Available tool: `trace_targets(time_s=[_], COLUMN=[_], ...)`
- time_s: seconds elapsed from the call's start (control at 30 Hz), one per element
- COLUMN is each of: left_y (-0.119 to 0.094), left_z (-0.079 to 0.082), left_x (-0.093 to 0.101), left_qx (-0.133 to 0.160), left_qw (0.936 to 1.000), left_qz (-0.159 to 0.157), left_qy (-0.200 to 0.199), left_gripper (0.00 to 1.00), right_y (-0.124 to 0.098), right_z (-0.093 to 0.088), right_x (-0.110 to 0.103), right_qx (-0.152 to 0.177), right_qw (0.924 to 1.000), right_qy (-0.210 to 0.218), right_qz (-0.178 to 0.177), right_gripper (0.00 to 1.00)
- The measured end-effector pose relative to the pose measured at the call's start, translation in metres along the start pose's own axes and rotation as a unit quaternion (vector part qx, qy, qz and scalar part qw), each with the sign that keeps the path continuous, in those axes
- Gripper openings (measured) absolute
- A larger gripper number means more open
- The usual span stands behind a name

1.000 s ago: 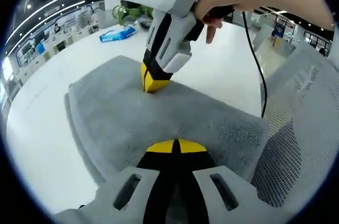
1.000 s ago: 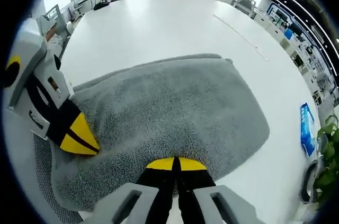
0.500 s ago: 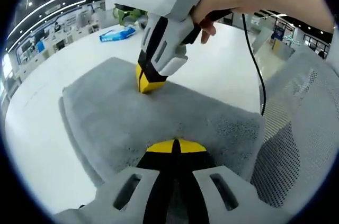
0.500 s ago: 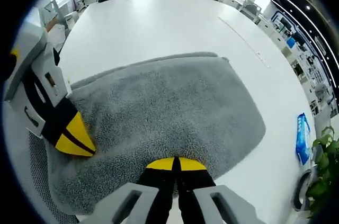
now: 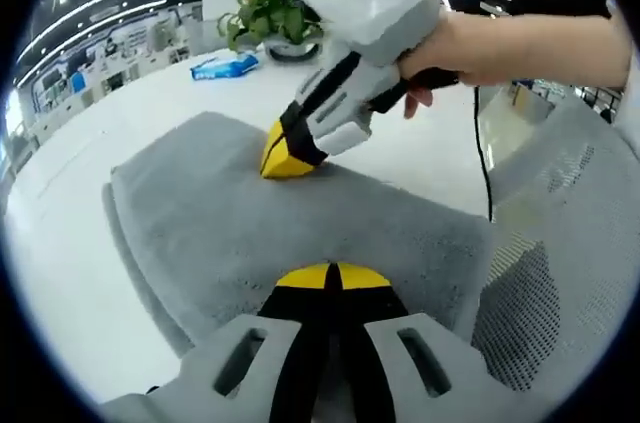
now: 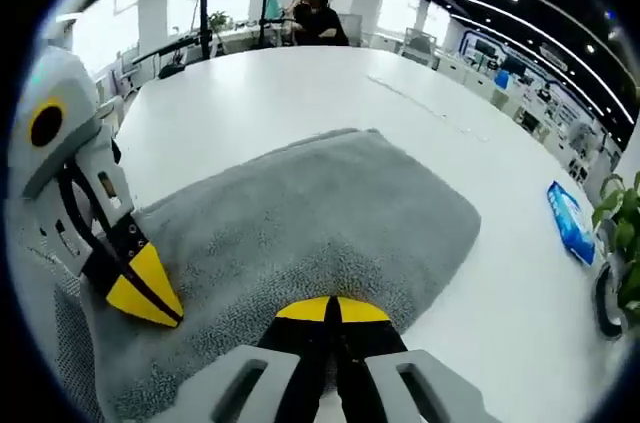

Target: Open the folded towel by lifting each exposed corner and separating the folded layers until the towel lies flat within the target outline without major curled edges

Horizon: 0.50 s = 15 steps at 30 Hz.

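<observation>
With the grey towel (image 5: 300,233) lying mid-frame on the white table (image 6: 300,83), both the left gripper (image 5: 330,278) and right gripper (image 6: 333,311) look pinched together on its near edge, so lift evenly and peel the layer outward

Grey towel (image 5: 300,233) — folded, on white table (image 6: 300,93).

Plush, looped pile; spread broad across the tabletop, surface mostly smooth. A second layer edge peeks out along one side in the left gripper view — still doubled over. Far corners rounded, lying down flat in the right gripper view (image 6: 330,213). One end reaches the table edge by a mesh chair.
</observation>
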<state>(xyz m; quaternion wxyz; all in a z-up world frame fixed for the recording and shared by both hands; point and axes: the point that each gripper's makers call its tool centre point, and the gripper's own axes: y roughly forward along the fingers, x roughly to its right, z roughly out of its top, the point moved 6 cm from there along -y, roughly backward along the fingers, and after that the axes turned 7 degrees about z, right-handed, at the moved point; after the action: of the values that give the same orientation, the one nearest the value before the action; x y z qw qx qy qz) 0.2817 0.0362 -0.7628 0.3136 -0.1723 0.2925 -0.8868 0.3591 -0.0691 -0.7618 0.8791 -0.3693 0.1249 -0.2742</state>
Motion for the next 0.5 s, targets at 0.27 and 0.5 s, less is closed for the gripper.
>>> trace_targets(time_s=[0.27,0.5], left_y=[-0.011,-0.044], left_z=[0.016,0.012], left_x=[-0.017,-0.080], left_qx=[0.040,0.082], left_qw=[0.9961,0.9631], left_qz=[0.024,0.153], left_qy=[-0.076,-0.206], left_gripper=[0.08,0.16], right_y=[-0.013,-0.036], right_z=[0.009,-0.001], right_x=[-0.007,-0.024], right_qx=[0.092,0.168], right_qw=[0.9904,0.9756], right_qy=[0.103,0.141], right_qz=[0.015,0.017], right_gripper=[0.00,0.08])
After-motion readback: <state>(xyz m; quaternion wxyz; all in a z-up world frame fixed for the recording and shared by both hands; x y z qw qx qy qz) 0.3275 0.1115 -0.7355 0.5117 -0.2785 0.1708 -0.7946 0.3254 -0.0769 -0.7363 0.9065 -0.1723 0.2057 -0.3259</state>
